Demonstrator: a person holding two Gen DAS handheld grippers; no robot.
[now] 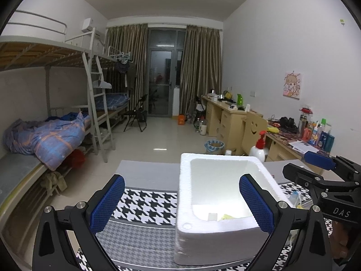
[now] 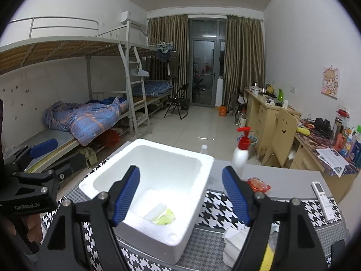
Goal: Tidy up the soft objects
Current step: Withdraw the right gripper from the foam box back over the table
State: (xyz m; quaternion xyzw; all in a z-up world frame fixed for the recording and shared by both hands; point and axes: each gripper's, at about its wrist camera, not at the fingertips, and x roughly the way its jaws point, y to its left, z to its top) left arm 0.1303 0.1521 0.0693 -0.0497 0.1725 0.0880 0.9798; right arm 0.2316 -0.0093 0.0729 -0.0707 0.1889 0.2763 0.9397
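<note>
Currently right gripper [image 2: 180, 196] wide, empty, over one foam box [image 2: 198, 158]; one pump bottle [image 2: 241, 153], one remote [image 2: 322, 198] right.

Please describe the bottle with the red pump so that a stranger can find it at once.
Start at the white foam box on the houndstooth cloth. Just beyond its far right corner, on the bare grey tabletop, stands a white bottle. Its bright red pump head sets it apart from the small clear cup beside it.

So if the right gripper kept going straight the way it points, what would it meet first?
Probably the white foam box: the open right gripper aims into its open top, towards the far wall, though depth is unclear.
</note>
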